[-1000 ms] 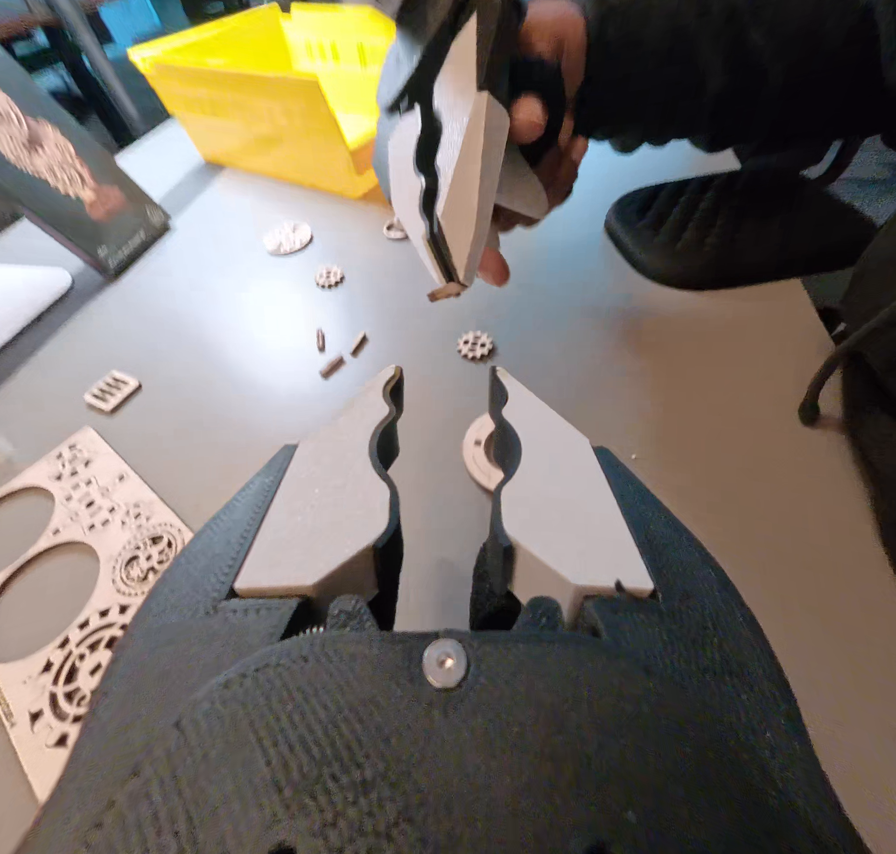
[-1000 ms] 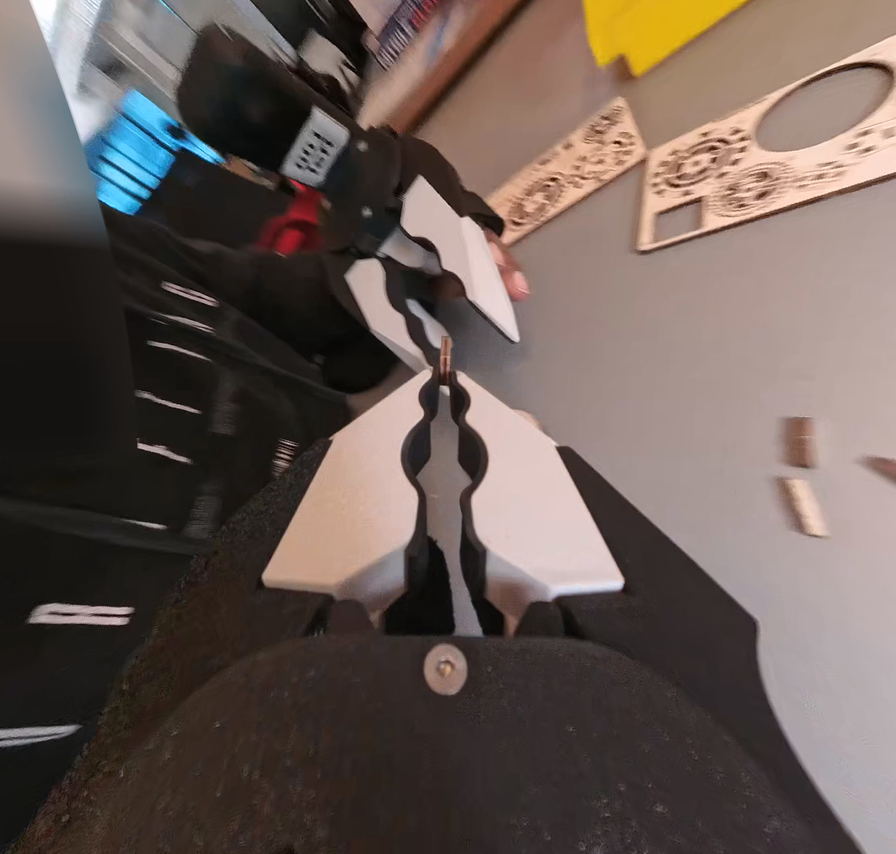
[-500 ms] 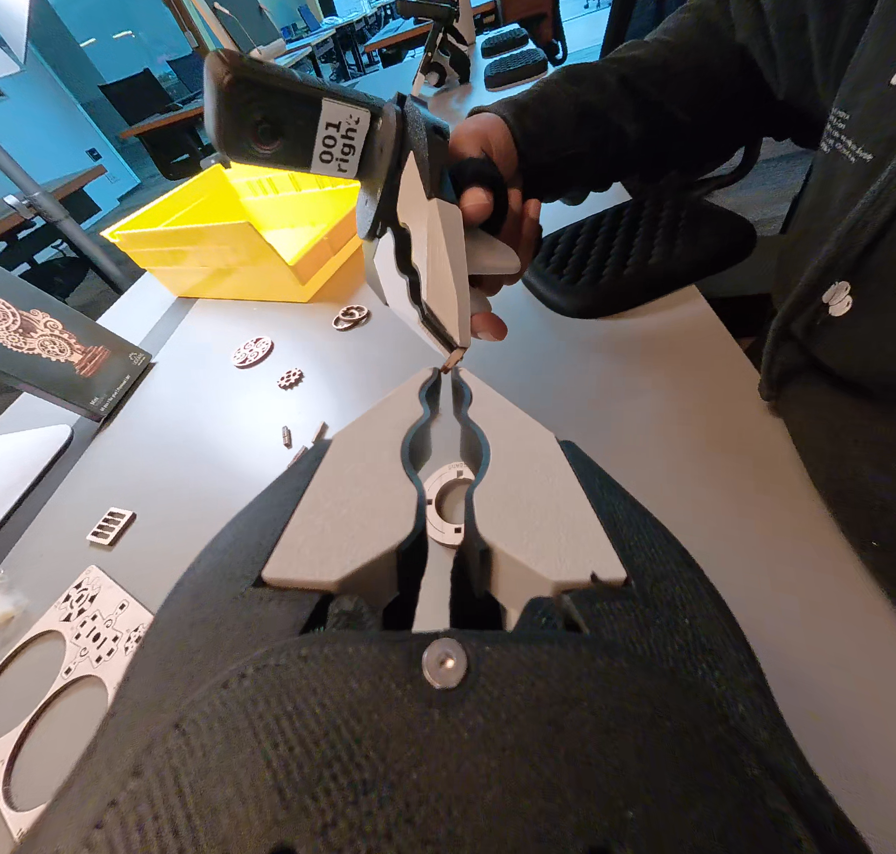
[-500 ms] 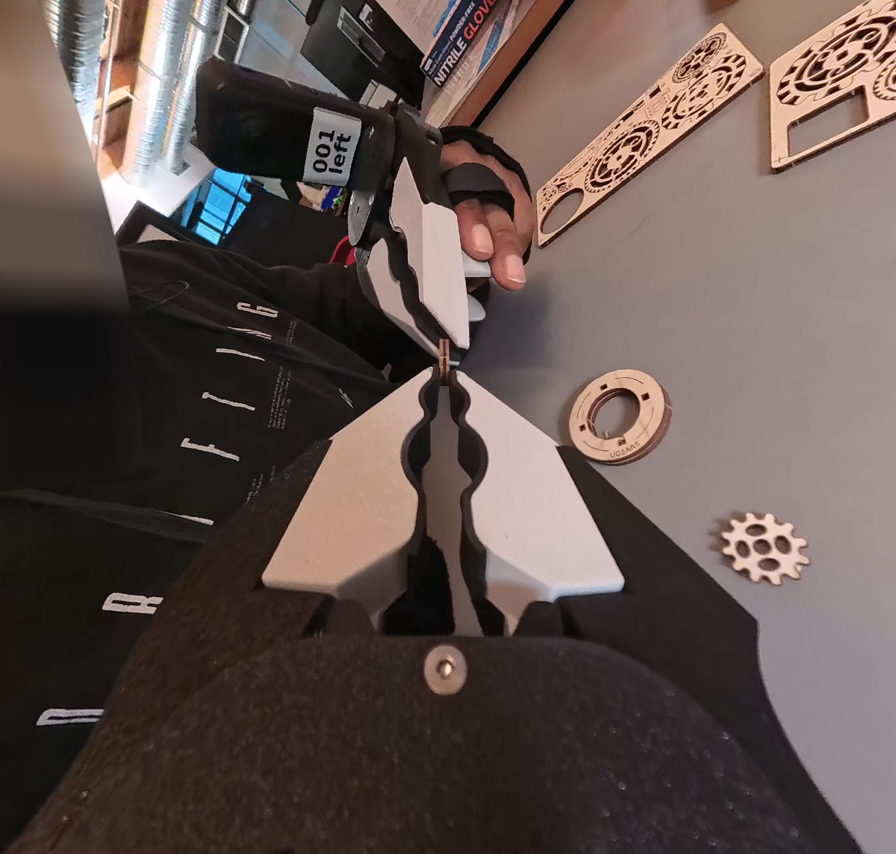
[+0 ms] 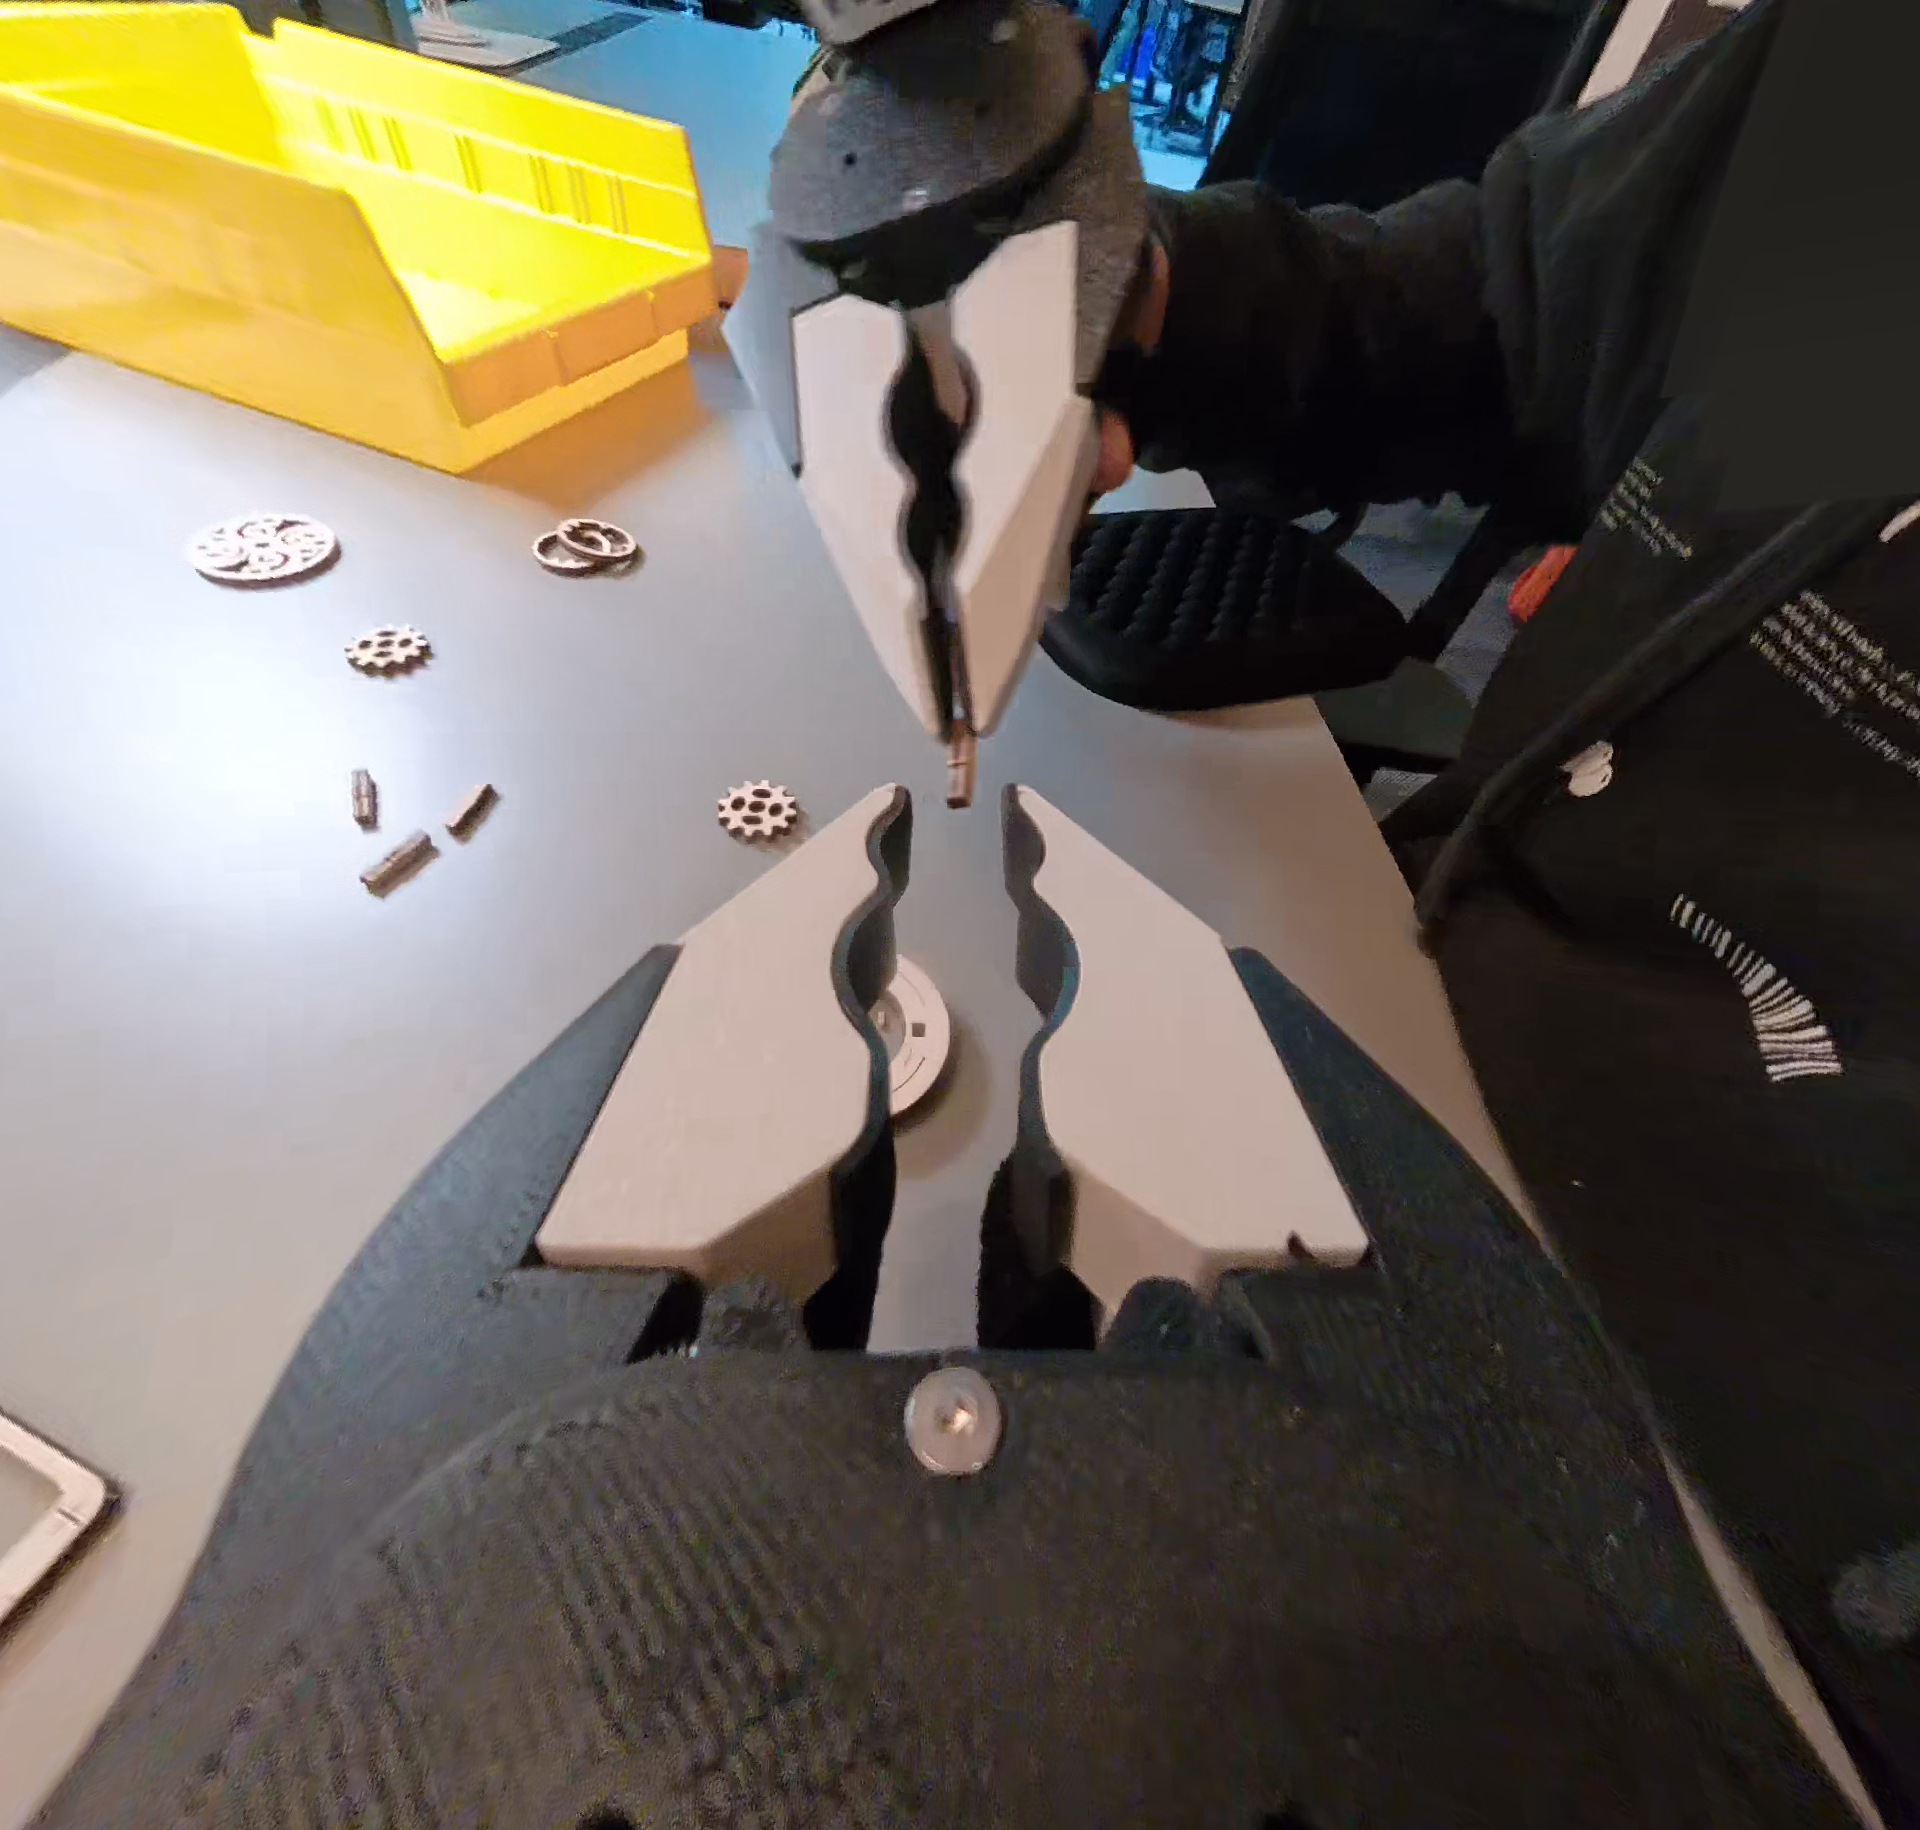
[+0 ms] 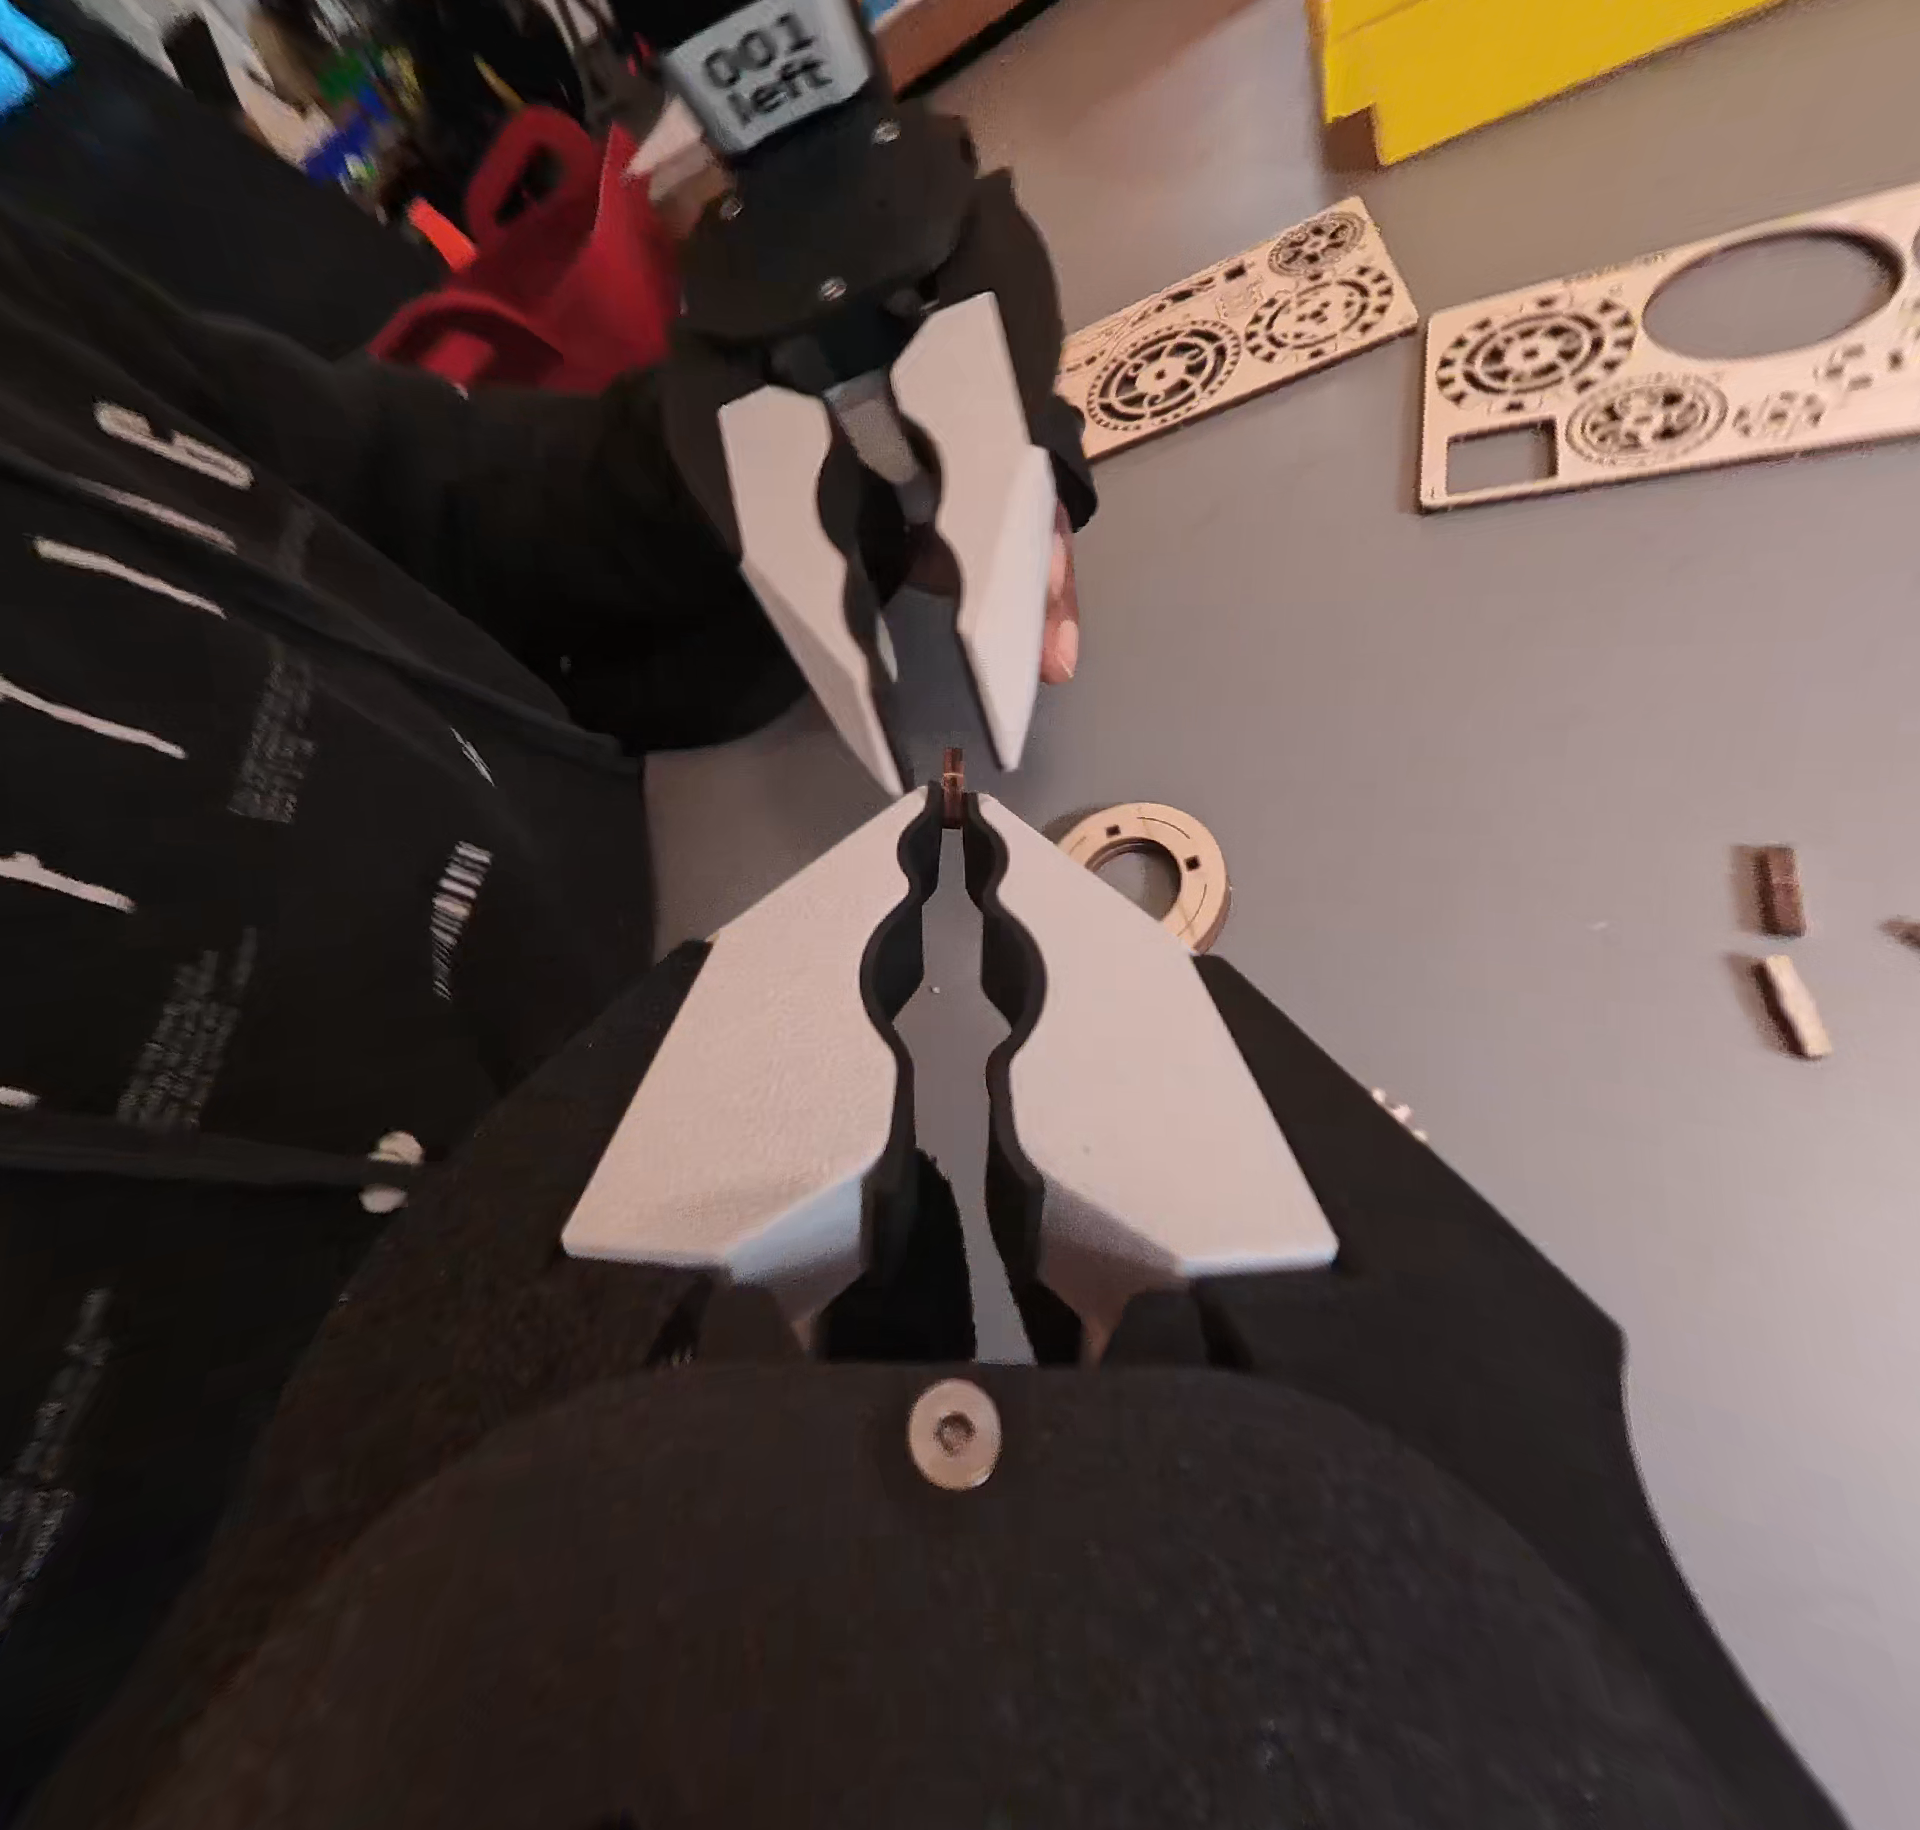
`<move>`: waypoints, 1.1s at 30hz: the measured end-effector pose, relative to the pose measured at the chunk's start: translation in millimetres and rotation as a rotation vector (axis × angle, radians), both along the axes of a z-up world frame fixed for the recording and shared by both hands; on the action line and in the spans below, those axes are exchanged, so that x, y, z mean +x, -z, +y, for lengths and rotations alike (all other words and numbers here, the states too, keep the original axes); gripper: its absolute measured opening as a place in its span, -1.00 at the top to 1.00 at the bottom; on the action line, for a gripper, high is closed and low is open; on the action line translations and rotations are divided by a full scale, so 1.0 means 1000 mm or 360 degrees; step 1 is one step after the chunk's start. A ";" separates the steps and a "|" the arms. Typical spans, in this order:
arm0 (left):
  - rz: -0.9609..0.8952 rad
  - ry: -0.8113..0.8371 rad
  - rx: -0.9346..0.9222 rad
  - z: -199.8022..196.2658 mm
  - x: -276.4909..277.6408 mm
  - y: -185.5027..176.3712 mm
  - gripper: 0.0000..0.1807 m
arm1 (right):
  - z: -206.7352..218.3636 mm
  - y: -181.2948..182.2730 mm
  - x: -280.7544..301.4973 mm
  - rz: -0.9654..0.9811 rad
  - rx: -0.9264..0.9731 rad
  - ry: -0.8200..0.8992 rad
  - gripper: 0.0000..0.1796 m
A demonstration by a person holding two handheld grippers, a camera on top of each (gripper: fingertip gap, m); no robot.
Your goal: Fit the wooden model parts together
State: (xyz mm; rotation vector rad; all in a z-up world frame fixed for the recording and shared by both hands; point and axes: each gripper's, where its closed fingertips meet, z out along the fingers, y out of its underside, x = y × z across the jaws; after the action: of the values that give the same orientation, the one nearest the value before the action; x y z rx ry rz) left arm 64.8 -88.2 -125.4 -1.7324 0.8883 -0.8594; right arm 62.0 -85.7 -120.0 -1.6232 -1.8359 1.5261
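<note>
The right gripper (image 5: 954, 715) is pinching a small wooden peg (image 5: 958, 770) at its tips, long axis in line with the fingers, pointing toward the empty, parted left gripper (image 5: 954, 801) above the wooden ring (image 5: 920, 1042) on the table (image 5: 312, 1001).

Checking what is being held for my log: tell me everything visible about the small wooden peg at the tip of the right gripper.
The wooden peg is a short, slim, dark brown stick with a squarish section. The right gripper is shut on one end; the other end pokes out past the fingertips. It hangs above the grey table, touching nothing else. Its free end points into the gap between the open left gripper fingertips, with no contact visible. Three similar pegs lie loose on the table.
</note>
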 end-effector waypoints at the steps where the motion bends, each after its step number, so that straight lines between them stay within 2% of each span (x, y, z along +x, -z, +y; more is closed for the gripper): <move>1: -0.0029 0.0006 -0.0027 0.000 0.000 0.000 0.86 | -0.002 0.000 0.000 0.0019 0.0072 -0.0021 0.99; 3: -0.0075 0.0014 -0.0064 0.000 0.001 -0.002 0.96 | -0.002 0.003 -0.001 0.0023 0.0227 -0.0043 0.99; 8: -0.0052 0.0030 -0.0064 -0.002 0.001 0.000 0.97 | -0.004 0.003 -0.002 0.0054 0.0391 -0.0093 0.99; 15: -0.0096 0.0010 -0.0075 0.001 -0.003 0.000 0.86 | -0.001 -0.004 -0.005 0.0122 0.0396 -0.0079 0.99; 19: -0.0102 0.0040 -0.0086 -0.001 0.000 0.000 0.98 | -0.002 -0.005 -0.005 0.0139 0.0426 -0.0096 0.98; 28: -0.0171 -0.0043 0.0039 0.004 -0.003 -0.016 0.98 | 0.004 -0.019 -0.008 0.0266 0.0435 -0.0020 0.98; 33: -0.0250 -0.0058 0.0086 0.005 -0.005 -0.025 0.98 | 0.004 -0.024 -0.009 0.0330 0.0420 0.0032 0.83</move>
State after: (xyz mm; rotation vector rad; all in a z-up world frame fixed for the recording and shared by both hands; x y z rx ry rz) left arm 59.8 -83.1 -100.6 -1.6061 0.7668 -0.9252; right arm 53.4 -81.7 -96.2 -1.3087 -1.8126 1.3225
